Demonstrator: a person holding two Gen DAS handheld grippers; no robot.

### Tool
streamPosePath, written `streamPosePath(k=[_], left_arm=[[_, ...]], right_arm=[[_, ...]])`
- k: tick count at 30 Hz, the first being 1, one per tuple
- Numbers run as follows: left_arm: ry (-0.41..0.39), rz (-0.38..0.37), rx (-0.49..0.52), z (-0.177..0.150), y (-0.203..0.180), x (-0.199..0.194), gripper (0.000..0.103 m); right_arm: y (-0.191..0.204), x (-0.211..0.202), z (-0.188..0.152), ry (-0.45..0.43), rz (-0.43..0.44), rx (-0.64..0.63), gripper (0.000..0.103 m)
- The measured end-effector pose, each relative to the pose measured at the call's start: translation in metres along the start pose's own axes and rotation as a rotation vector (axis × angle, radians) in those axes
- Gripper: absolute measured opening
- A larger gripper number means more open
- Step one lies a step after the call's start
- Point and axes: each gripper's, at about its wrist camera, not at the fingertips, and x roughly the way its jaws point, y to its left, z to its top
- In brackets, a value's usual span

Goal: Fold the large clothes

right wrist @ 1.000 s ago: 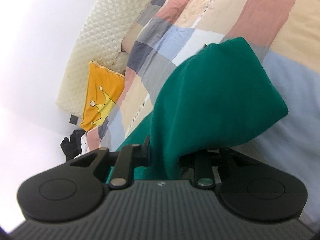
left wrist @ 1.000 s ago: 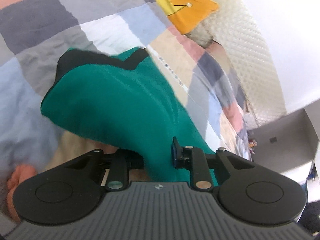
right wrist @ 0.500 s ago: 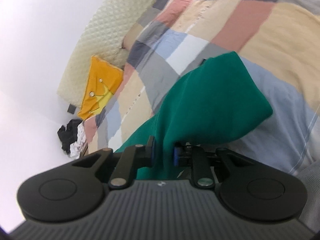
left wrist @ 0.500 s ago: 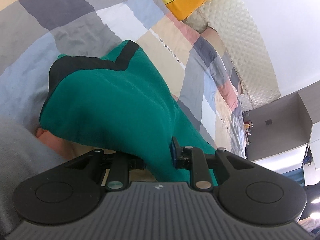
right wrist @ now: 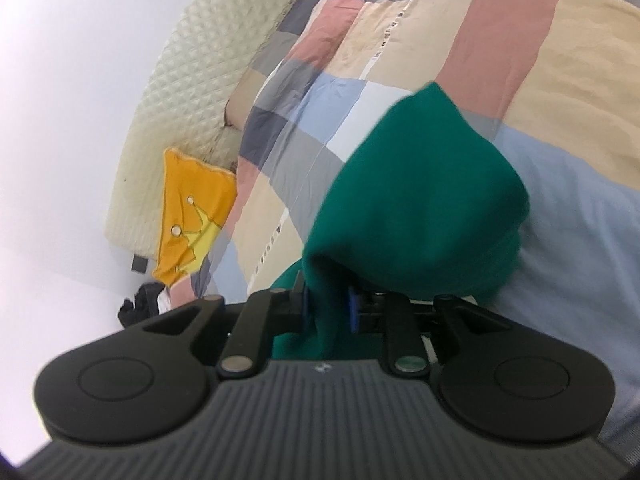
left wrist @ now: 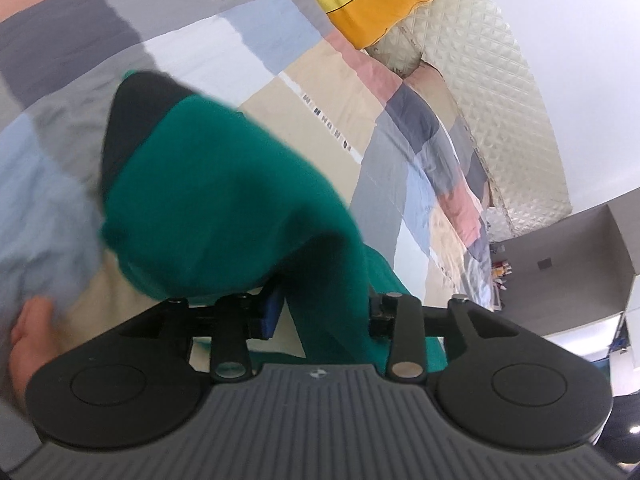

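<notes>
One green garment [left wrist: 224, 200]; right gripper [right wrist: 328, 308] clamps it; left gripper [left wrist: 320, 316] parted.

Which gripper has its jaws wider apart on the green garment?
The left gripper: a visible gap beside the green garment between its jaws. The right gripper pinches the cloth tight between its blue pads.

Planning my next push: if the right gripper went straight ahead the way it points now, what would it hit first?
The green garment that the right gripper already pinches bulges directly ahead, so it would meet that cloth first. Behind it lies the patchwork quilt; how far off is unclear.
</notes>
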Motion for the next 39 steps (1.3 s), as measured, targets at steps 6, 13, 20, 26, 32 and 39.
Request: streamPosePath(k=[6, 13, 20, 26, 32, 39], left_arm=[[-0.032, 0.023, 0.058, 0.019, -0.021, 0.042, 0.057], [-0.093, 0.008, 0.178, 0.030, -0.032, 0.090, 0.063], [-0.142, 0.041, 0.285, 0.042, -0.038, 0.138, 0.063], [-0.109, 0.046, 0.307, 0.057, -0.031, 0.170, 0.062], [-0.126, 0.024, 0.371, 0.057, -0.034, 0.171, 0.066], [-0.153, -0.040, 0.471, 0.038, -0.053, 0.141, 0.084]], right_arm=[[-0.006, 0.043, 0.017, -0.007, -0.012, 0.041, 0.024], [-0.017, 0.097, 0.037, -0.004, -0.009, 0.048, 0.027], [-0.036, 0.147, 0.053, 0.011, 0.023, -0.022, 0.026], [-0.045, 0.171, 0.060, 0.024, 0.053, -0.040, 0.025], [-0.045, 0.167, 0.059, 0.023, 0.065, -0.045, 0.025], [-0.028, 0.134, 0.050, -0.001, 0.113, -0.128, 0.072]])
